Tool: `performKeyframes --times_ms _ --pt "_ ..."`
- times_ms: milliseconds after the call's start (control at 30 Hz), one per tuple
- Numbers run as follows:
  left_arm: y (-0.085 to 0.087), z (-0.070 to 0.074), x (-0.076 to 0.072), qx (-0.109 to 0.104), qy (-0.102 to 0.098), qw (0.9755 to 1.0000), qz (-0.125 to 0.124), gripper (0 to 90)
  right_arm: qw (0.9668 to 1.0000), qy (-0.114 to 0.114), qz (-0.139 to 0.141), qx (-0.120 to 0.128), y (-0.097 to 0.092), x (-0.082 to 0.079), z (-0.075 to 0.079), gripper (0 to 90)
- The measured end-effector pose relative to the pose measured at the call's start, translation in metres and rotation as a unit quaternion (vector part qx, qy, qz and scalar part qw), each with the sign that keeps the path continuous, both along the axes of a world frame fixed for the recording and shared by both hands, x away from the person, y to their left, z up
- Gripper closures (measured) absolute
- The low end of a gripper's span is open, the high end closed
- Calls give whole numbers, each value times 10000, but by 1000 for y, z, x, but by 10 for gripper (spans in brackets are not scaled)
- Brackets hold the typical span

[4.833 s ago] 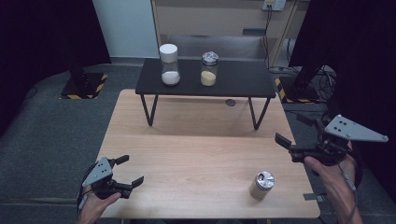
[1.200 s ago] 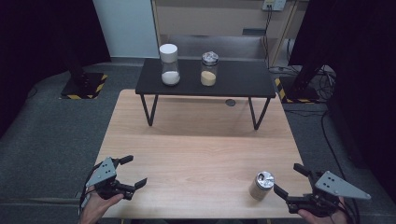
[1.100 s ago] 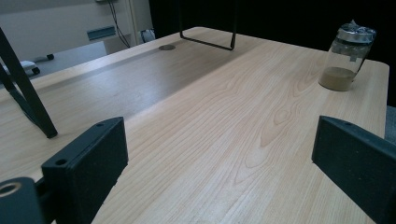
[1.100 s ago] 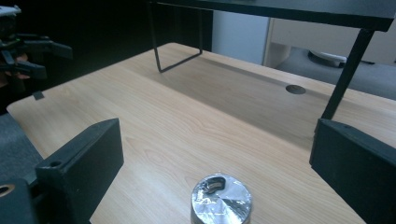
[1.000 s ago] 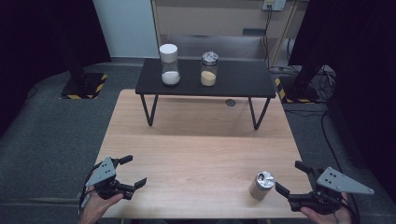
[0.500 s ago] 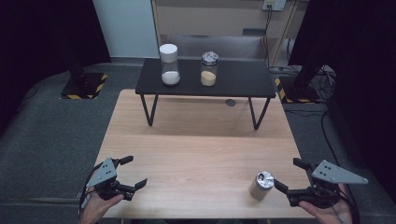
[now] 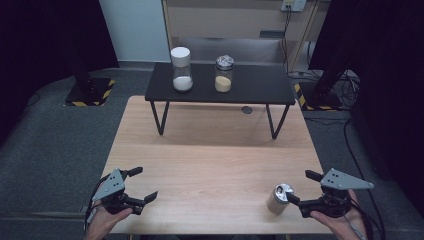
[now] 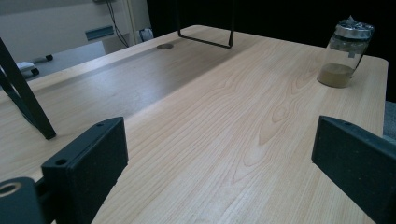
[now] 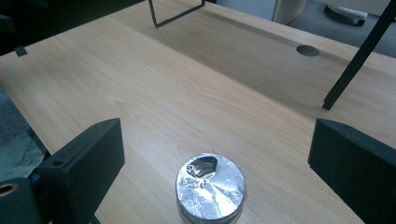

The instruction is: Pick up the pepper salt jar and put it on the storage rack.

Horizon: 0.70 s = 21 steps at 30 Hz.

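A small glass jar [image 7: 279,198] with a foil-covered lid and tan powder stands near the front right corner of the wooden table [image 7: 210,150]. My right gripper [image 7: 299,186] is open just right of it, its jaws pointing at the jar without touching it. In the right gripper view the jar [image 9: 210,186] sits low between the wide-apart jaws of the right gripper [image 9: 217,135]. My left gripper [image 7: 145,183] is open and holds nothing at the front left corner. From the left gripper [image 8: 219,168] the jar [image 8: 344,53] stands far off across the table.
A low black side table [image 7: 260,85] stands on the far half of the wooden table. It carries a white-lidded jar [image 7: 181,70] of white powder and a foil-lidded jar [image 7: 223,74] of tan powder. A cable grommet [image 7: 246,110] lies beneath it.
My right gripper came down from the table's right edge to the front right corner and has since shifted slightly up and left beside the jar. The left gripper has stayed still.
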<state>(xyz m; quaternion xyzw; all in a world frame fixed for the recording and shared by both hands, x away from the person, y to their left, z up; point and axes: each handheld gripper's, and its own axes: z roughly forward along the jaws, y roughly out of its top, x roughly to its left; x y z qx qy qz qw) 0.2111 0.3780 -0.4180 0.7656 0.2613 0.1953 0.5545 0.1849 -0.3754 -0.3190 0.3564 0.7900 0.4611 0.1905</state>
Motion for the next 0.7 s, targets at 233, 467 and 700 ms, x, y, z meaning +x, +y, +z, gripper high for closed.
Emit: performKeyframes --times_ms 233,467,700 --pt "0 0 0 3 5 10000 1 25 9999 144 33 -51 5 9 -11 45" --pt "0 0 0 0 -1 10000 3 25 9996 248 96 -138 8 15 -20 53" --pt "0 0 0 8 2 10000 0 25 9994 285 135 -165 11 17 -27 56"
